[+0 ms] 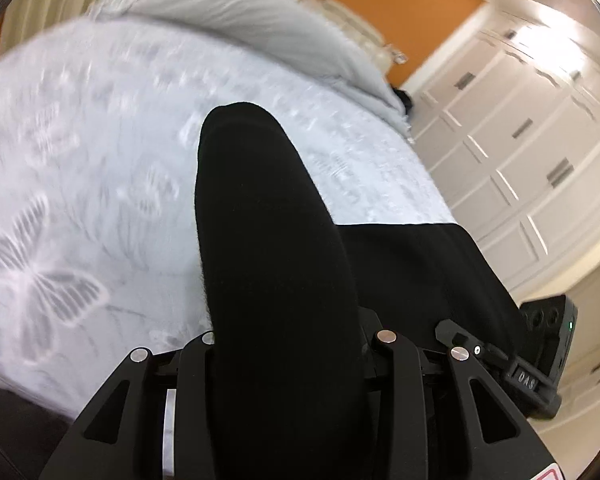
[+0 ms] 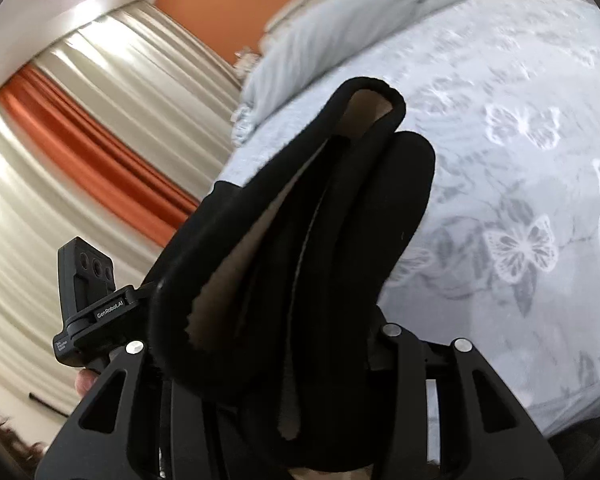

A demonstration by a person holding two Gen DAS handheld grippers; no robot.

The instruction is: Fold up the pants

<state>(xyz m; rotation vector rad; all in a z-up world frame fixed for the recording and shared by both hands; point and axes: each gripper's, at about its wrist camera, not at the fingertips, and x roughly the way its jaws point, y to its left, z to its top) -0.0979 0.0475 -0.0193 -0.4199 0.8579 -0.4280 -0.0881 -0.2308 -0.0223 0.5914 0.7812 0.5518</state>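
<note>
The black pants (image 1: 276, 264) drape over my left gripper (image 1: 296, 340) and hide its fingers; the cloth is held up above the bed and stretches away to the right. In the right wrist view the pants (image 2: 300, 248) bunch in thick folds over my right gripper (image 2: 284, 340), with the tan inner lining showing at the waistband edge. Both grippers appear shut on the fabric, and their fingertips are covered. The other gripper's body (image 1: 548, 344) shows at the right of the left wrist view, and at the left of the right wrist view (image 2: 88, 296).
A bed with a white butterfly-print cover (image 1: 84, 184) lies below both grippers. A grey duvet (image 1: 260, 20) is heaped at the far end. White wardrobe doors (image 1: 520, 152) stand on one side, cream and orange curtains (image 2: 80, 140) on the other.
</note>
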